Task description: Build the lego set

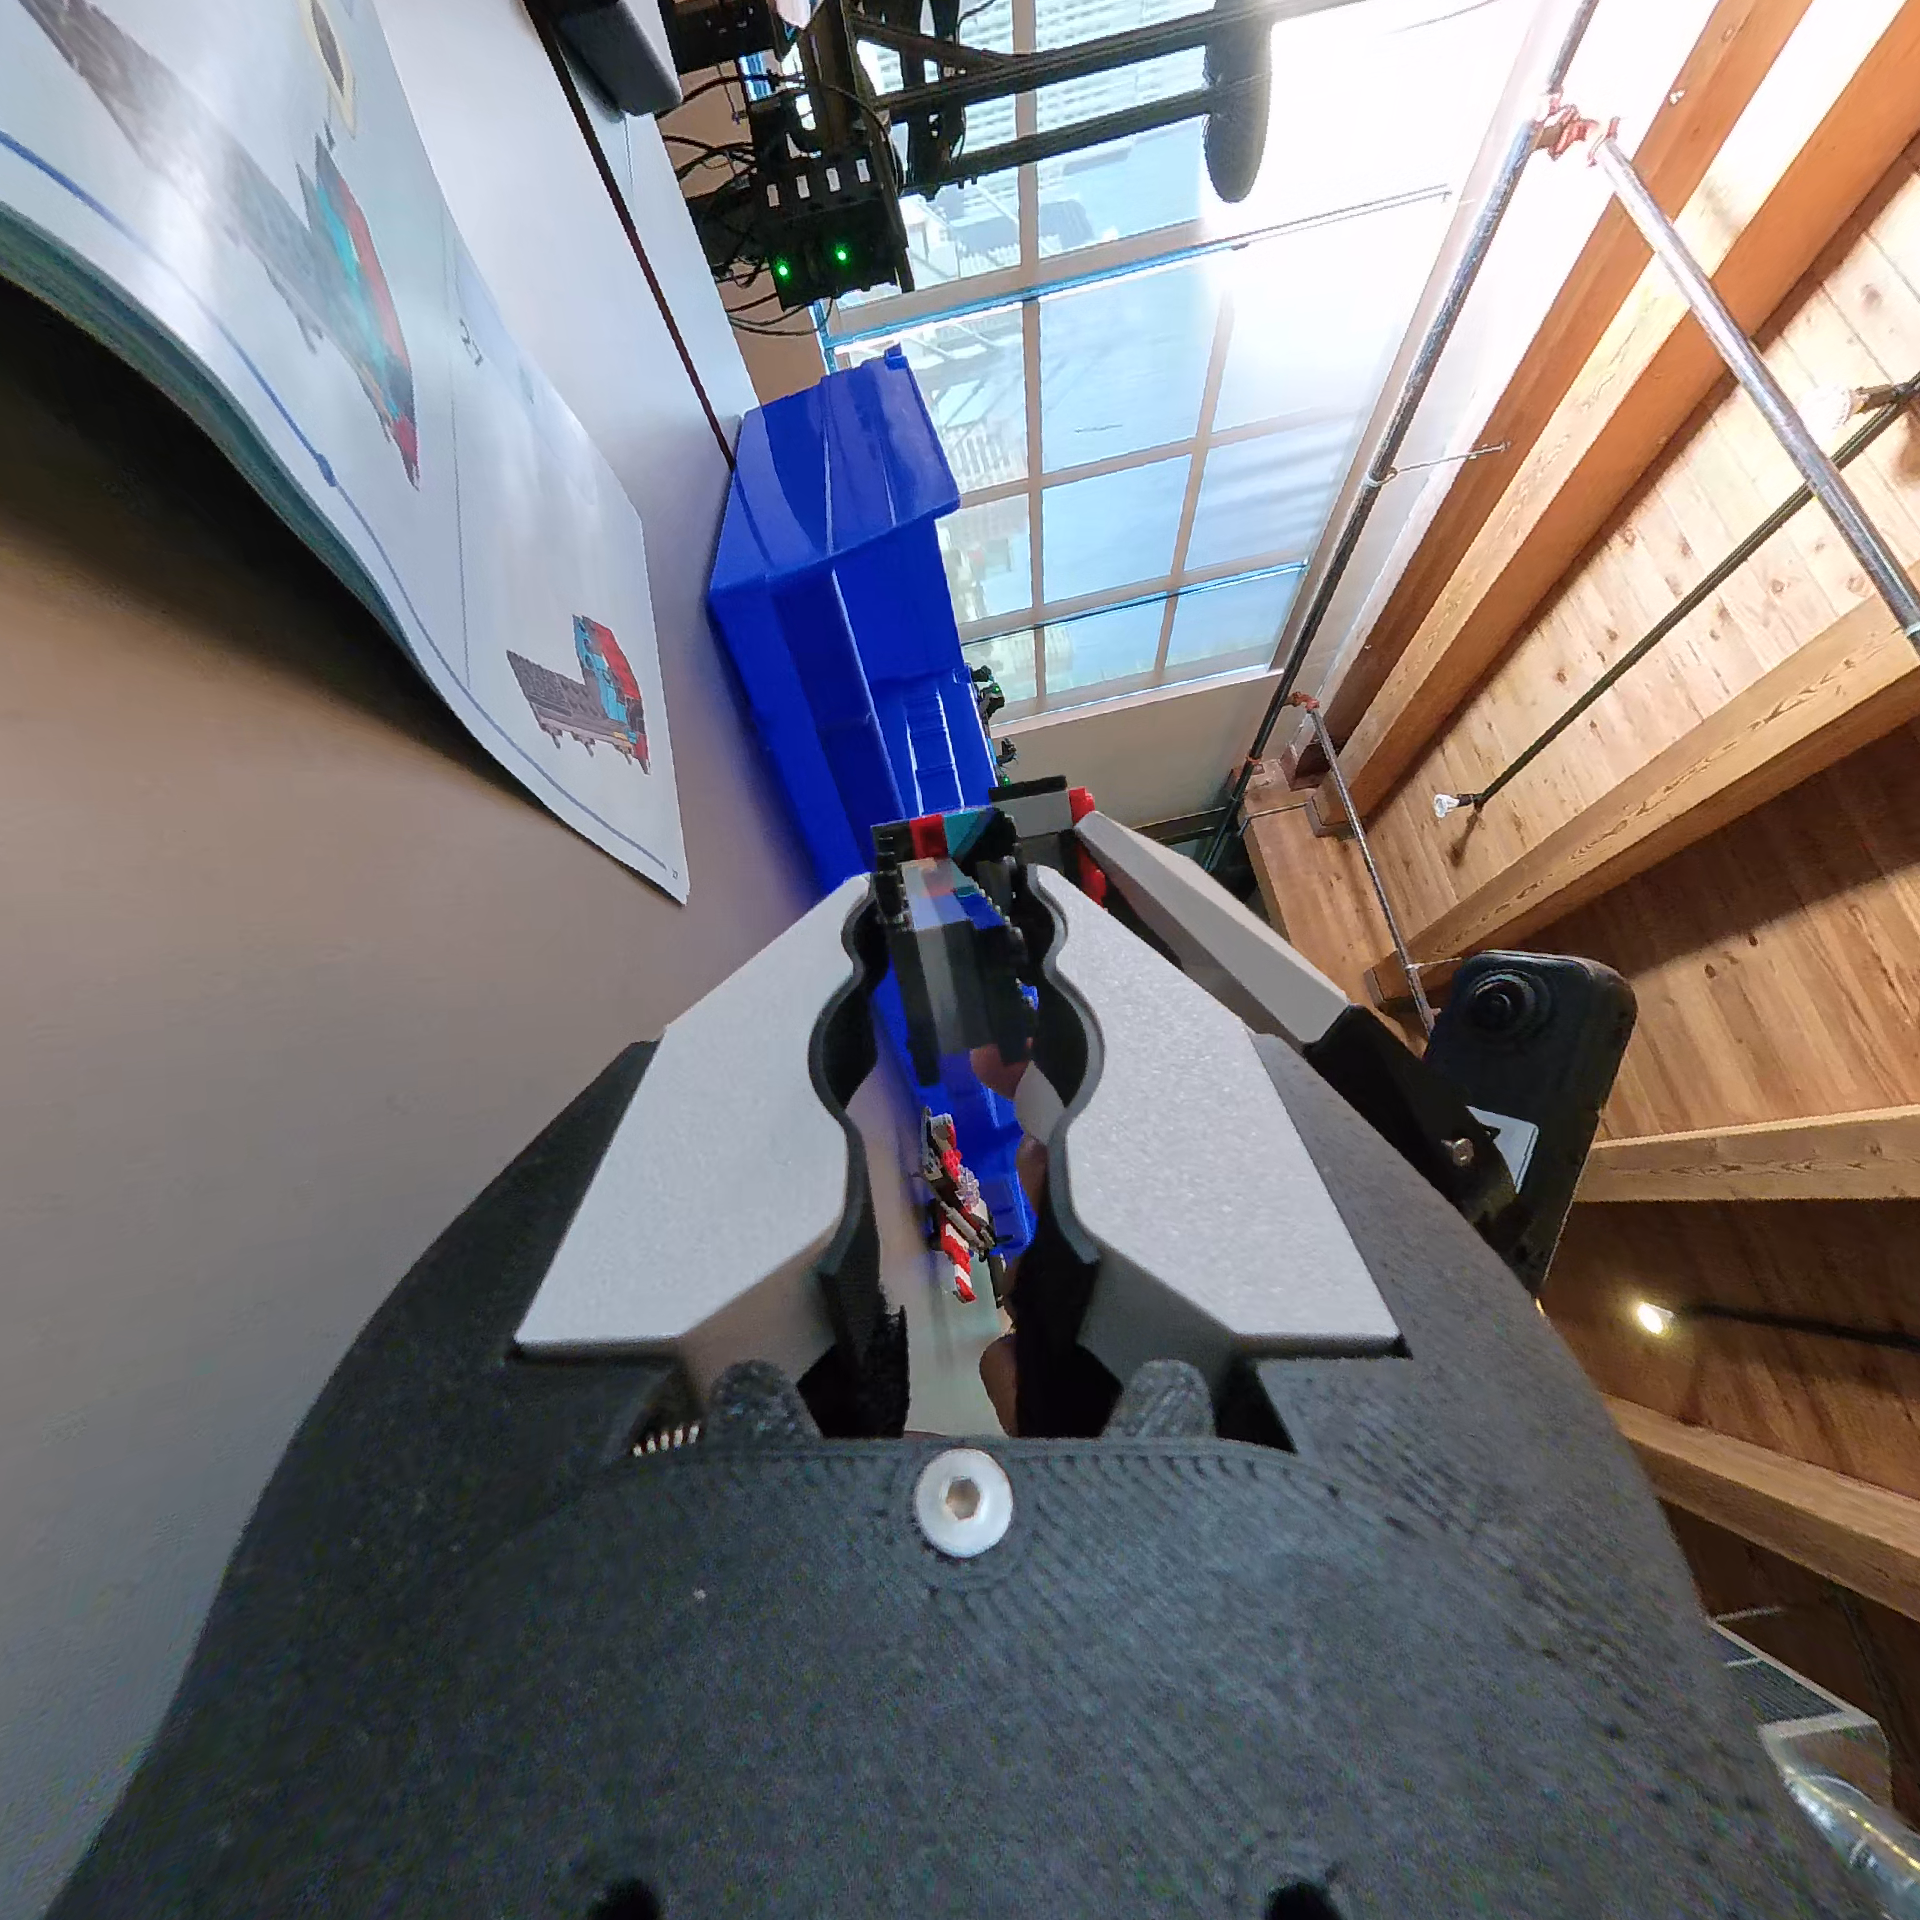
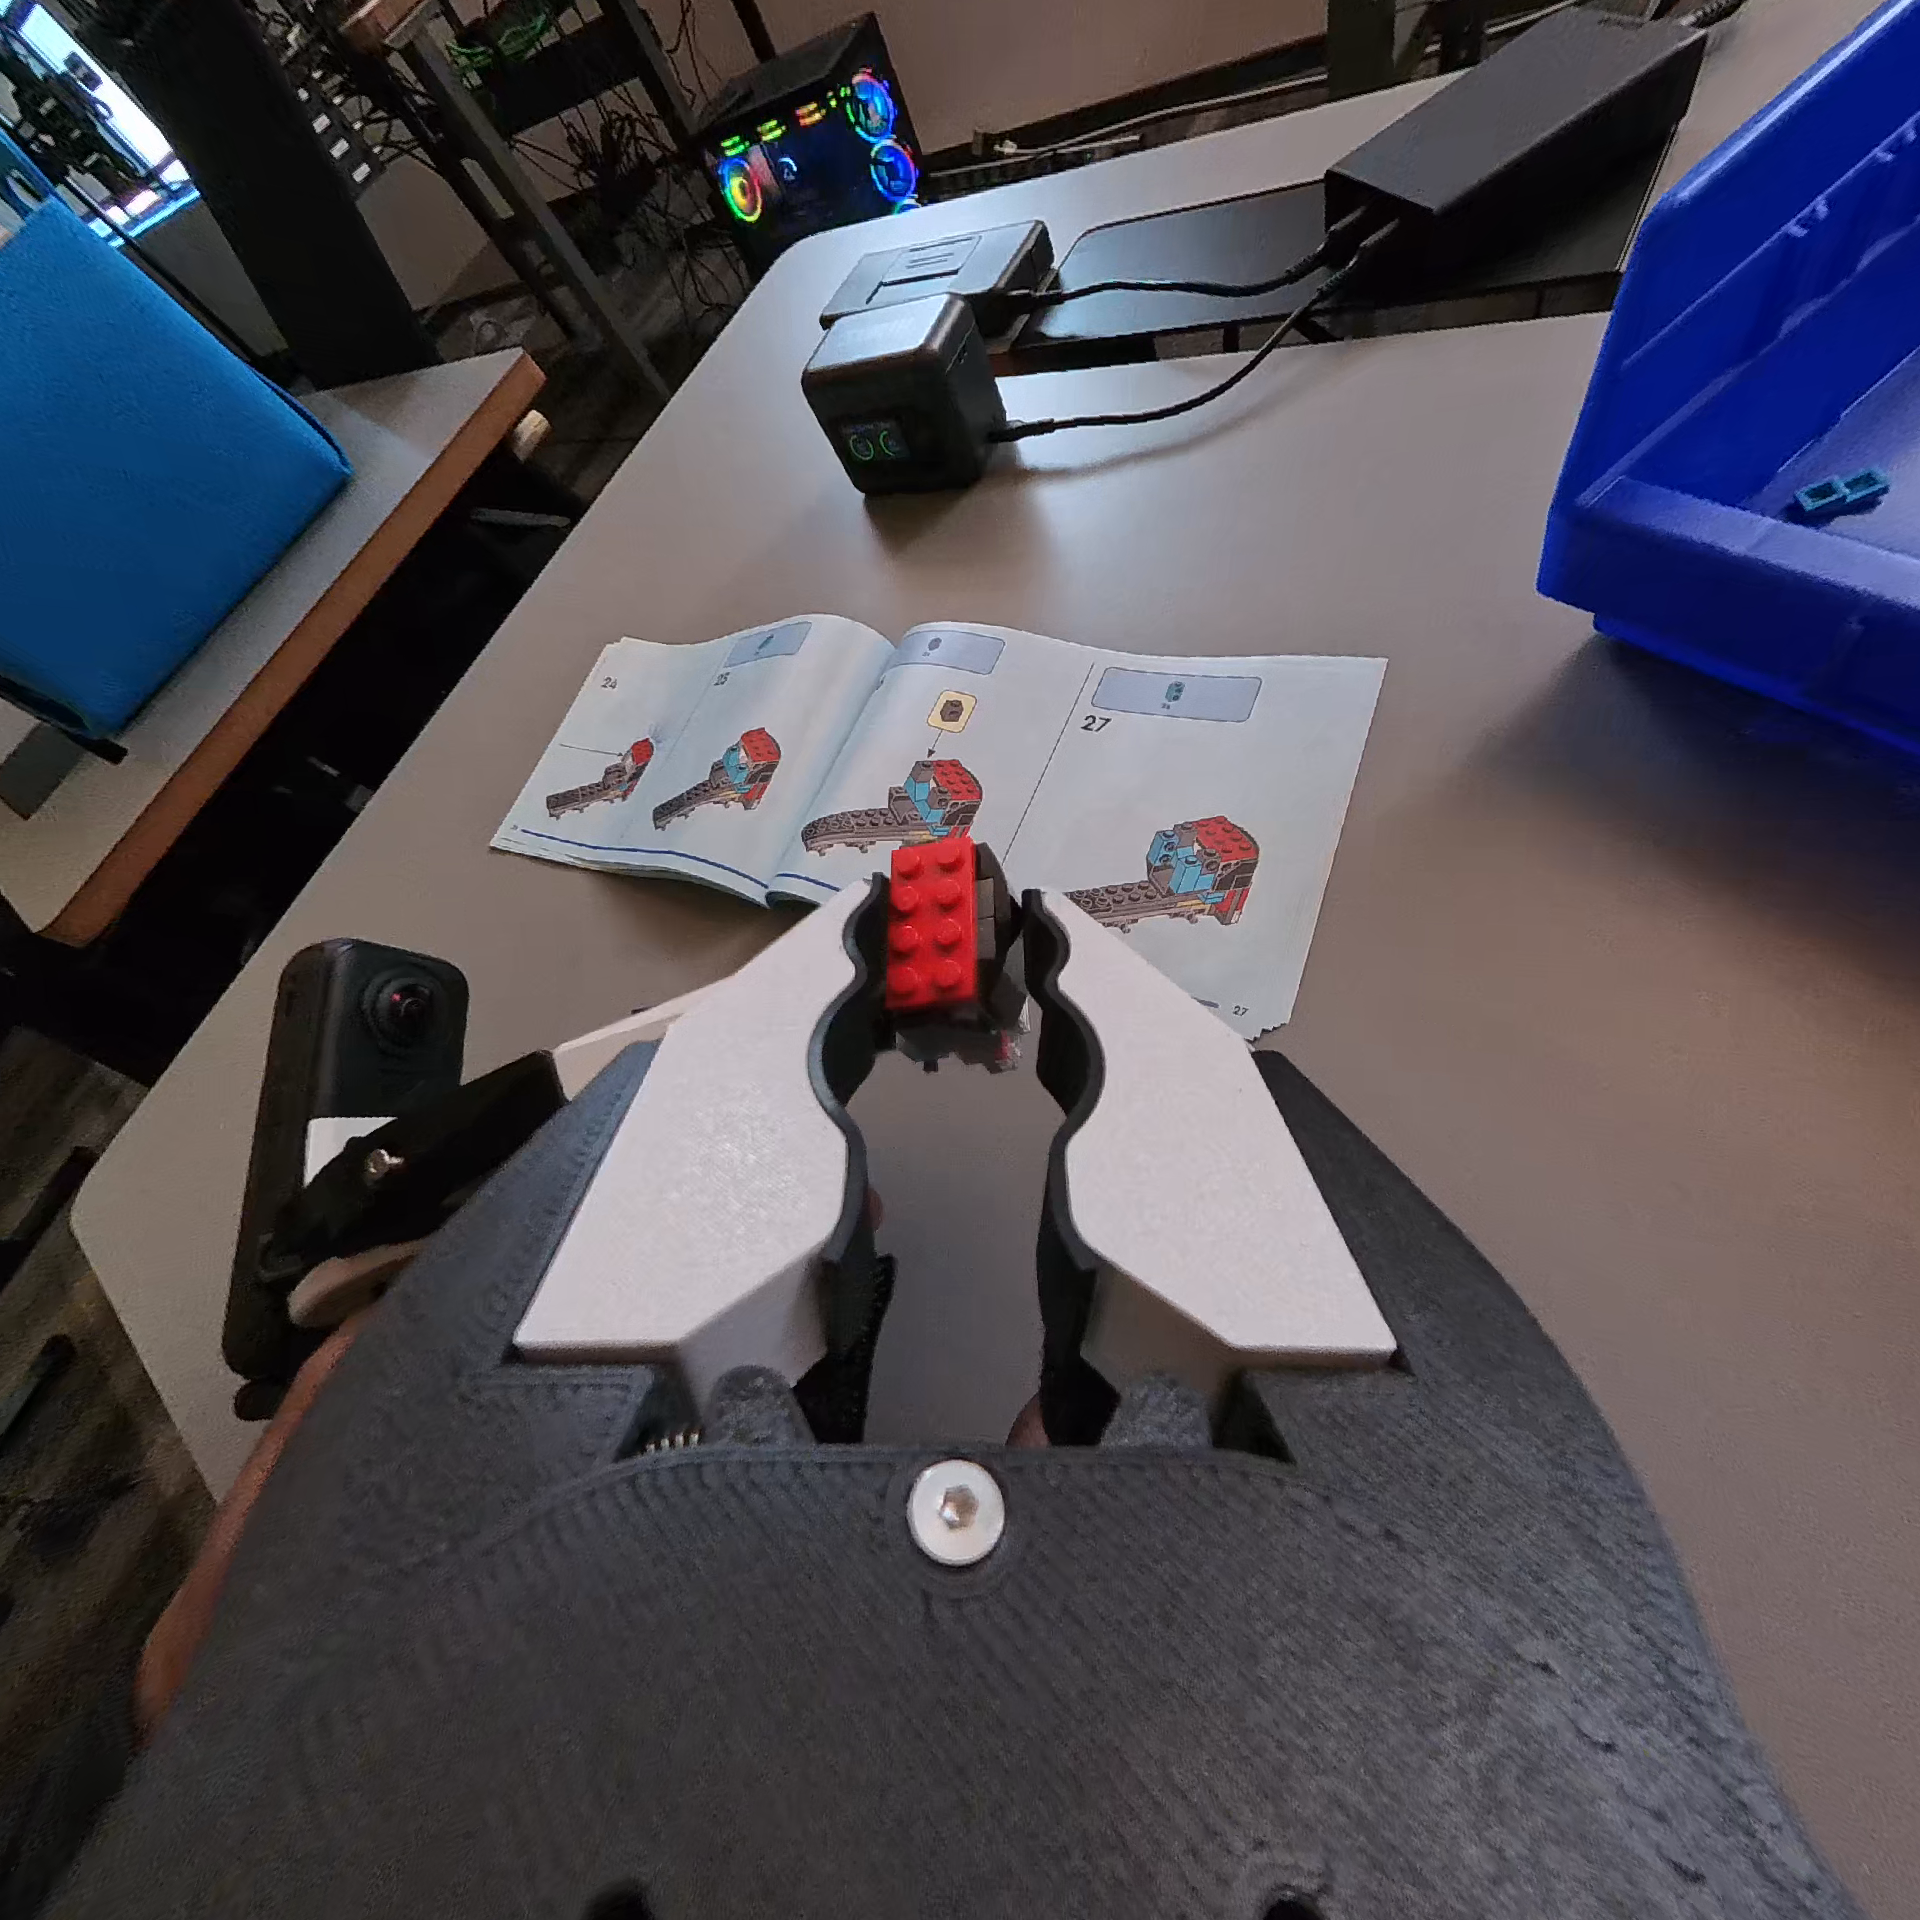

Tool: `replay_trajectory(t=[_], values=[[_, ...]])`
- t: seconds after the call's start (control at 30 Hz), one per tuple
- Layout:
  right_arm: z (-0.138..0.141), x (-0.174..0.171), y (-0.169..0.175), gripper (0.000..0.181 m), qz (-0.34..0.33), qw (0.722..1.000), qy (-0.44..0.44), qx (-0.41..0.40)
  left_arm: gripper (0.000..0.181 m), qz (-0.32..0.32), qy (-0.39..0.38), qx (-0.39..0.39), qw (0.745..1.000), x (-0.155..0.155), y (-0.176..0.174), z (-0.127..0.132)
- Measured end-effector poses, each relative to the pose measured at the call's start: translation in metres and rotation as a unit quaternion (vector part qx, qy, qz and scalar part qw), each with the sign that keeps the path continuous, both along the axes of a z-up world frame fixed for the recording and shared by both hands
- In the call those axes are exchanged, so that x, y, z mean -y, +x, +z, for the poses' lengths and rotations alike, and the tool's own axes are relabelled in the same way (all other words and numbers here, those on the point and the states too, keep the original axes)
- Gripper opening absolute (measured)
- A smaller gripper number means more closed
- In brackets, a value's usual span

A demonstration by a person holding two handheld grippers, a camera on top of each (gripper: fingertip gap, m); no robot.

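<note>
Right wrist view: grey counter point(image 2: 1351, 1039) carrying blue bin point(image 2: 1766, 416), open instruction booklet point(image 2: 1143, 769). Right gripper point(image 2: 940, 914) is hovering above the booklet, jaws clenching the lego model point(image 2: 930, 925). Left gripper point(image 1: 951, 904) is likewise clasping the model point(image 1: 951, 977), raised off the counter.

Left wrist view rolled sideways for me; daylight through the window point(image 1: 1132, 436) blows out to white near top. Booklet point(image 1: 312, 343) soft, close-up blurred. Fisheye bends the ceiling beams point(image 1: 1714, 727). Right wrist view evenly lit; worktop point(image 2: 1403, 935) matte, soft shadow under blue bin point(image 2: 1766, 436). Edges stretched.
</note>
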State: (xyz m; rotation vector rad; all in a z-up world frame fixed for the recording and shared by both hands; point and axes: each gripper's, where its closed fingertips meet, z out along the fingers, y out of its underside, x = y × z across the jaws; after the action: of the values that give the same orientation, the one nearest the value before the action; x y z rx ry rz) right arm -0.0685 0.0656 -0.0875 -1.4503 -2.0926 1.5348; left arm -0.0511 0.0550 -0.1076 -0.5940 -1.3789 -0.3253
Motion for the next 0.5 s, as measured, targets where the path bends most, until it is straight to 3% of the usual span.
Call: replay_trajectory(t=[0.5], values=[[0.0000,0.0058,0.0035,0.025,0.016,1.000,-0.009,0.016,0.024,-0.002,0.005,-0.001,1.000,0.0010,-0.0002,-0.0002]])
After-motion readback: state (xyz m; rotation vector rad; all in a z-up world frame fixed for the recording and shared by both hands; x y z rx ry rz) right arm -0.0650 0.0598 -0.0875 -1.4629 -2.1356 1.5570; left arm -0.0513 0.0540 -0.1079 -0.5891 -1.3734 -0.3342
